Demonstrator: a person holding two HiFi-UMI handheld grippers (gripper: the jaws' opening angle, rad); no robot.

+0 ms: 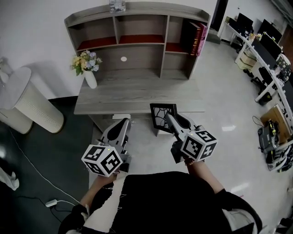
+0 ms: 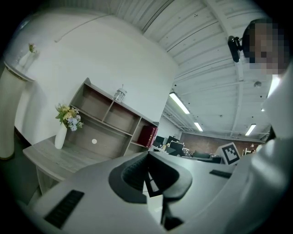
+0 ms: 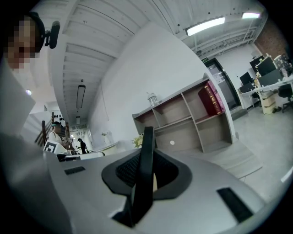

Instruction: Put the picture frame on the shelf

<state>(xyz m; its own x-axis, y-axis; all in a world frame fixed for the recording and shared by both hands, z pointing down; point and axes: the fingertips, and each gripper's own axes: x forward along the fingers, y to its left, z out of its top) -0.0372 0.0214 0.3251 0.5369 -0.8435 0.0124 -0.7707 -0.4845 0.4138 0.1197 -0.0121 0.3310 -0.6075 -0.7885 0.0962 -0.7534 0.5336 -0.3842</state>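
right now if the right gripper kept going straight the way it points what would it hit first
The right gripper is shut on the picture frame, which leads. It looks set to pass over the desk and meet the shelf back beside the flowers; depth is unclear.

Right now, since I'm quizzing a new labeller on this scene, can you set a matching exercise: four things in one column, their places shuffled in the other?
Things:
1. picture frame
2. vase of flowers
3. red books
4. glass jar

Places:
A. on top of the shelf
B. gripped by the right gripper, in front of the desk
C. upper right compartment of the shelf
D. left end of the desk top

Pairs: 1-B; 2-D; 3-C; 4-A
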